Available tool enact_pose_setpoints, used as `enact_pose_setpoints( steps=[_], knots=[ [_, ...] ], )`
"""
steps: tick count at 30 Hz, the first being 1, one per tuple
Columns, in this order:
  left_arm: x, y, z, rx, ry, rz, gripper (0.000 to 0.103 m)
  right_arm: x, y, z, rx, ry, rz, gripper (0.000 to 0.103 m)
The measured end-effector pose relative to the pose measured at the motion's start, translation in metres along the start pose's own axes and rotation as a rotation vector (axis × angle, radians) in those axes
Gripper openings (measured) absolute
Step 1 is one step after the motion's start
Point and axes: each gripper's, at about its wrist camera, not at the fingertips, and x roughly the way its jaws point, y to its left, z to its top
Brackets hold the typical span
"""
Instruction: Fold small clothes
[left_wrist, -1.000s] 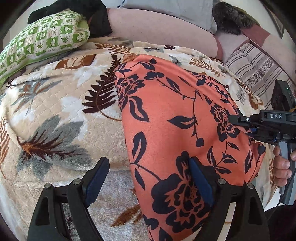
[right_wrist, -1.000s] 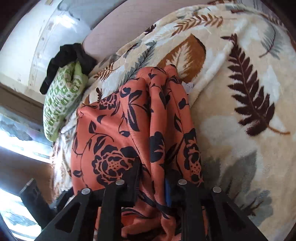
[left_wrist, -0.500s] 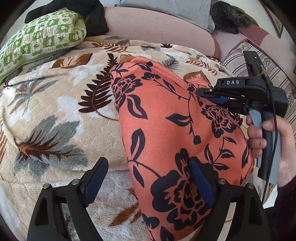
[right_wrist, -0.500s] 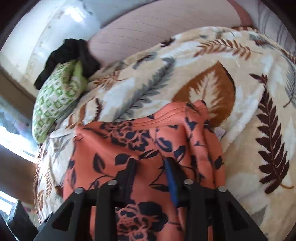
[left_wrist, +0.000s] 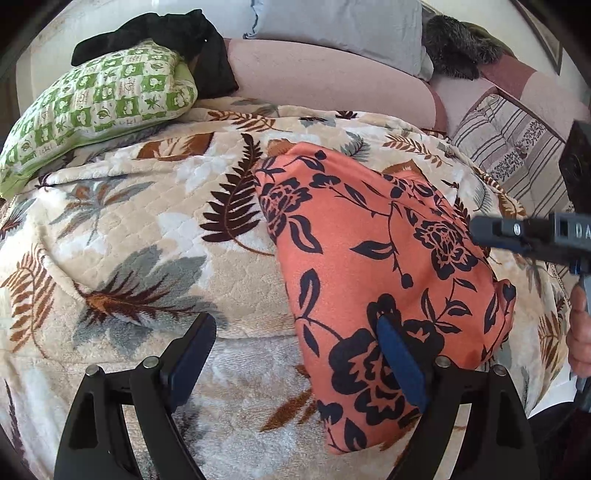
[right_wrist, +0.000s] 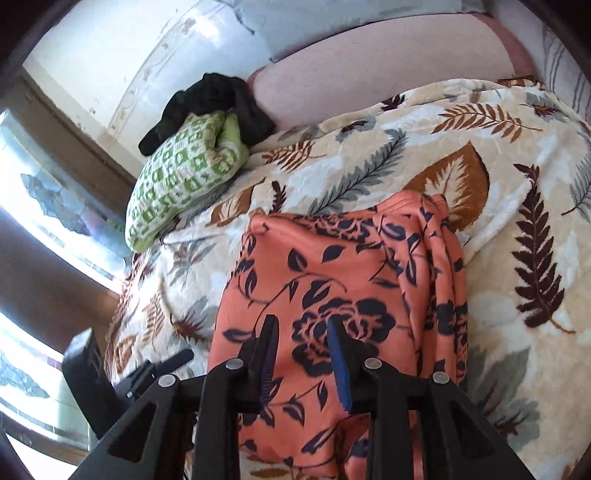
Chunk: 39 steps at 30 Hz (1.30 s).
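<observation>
The orange floral garment (right_wrist: 332, 266) stretches lengthwise away beneath our right claw (right_wrist: 303, 354), narrowly parted and empty; left claw (left_wrist: 295, 354) gapes beside it.

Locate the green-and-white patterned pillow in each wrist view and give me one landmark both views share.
Left wrist: the green-and-white pillow lies at upper left, on the far edge of the leaf-print blanket.
Right wrist: the pillow lies left of centre, above the orange floral garment.
Shared landmark: the black cloth draped over the pillow's far end.
</observation>
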Motion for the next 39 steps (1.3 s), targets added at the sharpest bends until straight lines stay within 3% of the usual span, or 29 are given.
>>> enact_pose_setpoints(
  steps=[3, 5, 10, 12, 14, 18, 22, 25, 27, 30, 34, 39],
  knots=[
    [0.007, 0.005, -0.003, -0.008, 0.042, 0.008, 0.090, 0.013, -0.008, -0.032, -0.025, 0.113, -0.106, 0.026],
    [0.015, 0.004, -0.005, -0.008, 0.074, 0.009, 0.091, 0.025, -0.025, -0.053, -0.010, 0.195, -0.115, 0.025],
    [0.015, 0.005, -0.002, -0.027, 0.087, 0.000, 0.091, 0.013, -0.017, -0.055, -0.040, 0.229, -0.163, 0.024],
    [0.017, 0.009, -0.001, -0.051, 0.105, -0.023, 0.091, 0.007, -0.009, -0.045, -0.031, 0.210, -0.155, 0.028],
    [0.019, 0.012, 0.000, -0.074, 0.120, -0.043, 0.091, 0.007, 0.004, -0.025, -0.040, 0.156, -0.092, 0.028],
    [0.021, 0.011, -0.001, -0.073, 0.124, -0.048, 0.091, 0.045, 0.031, 0.026, -0.062, 0.141, -0.095, 0.028],
    [0.020, 0.009, -0.001, -0.050, 0.118, -0.030, 0.091, 0.112, 0.049, 0.068, -0.068, 0.198, -0.093, 0.028],
    [0.021, 0.006, -0.001, -0.036, 0.123, -0.035, 0.091, 0.170, 0.042, 0.081, -0.035, 0.288, -0.152, 0.027],
    [0.023, 0.004, -0.002, -0.017, 0.135, -0.041, 0.091, 0.185, 0.036, 0.088, -0.026, 0.288, -0.138, 0.027],
    [0.023, 0.004, -0.001, -0.014, 0.139, -0.061, 0.091, 0.169, 0.036, 0.094, -0.007, 0.227, -0.126, 0.027],
    [0.016, 0.009, 0.001, -0.041, 0.113, -0.073, 0.091, 0.116, 0.025, 0.085, -0.017, 0.118, -0.105, 0.027],
    [0.021, 0.007, 0.000, -0.030, 0.116, -0.038, 0.091, 0.047, 0.008, 0.041, -0.035, 0.121, -0.110, 0.027]
  ],
)
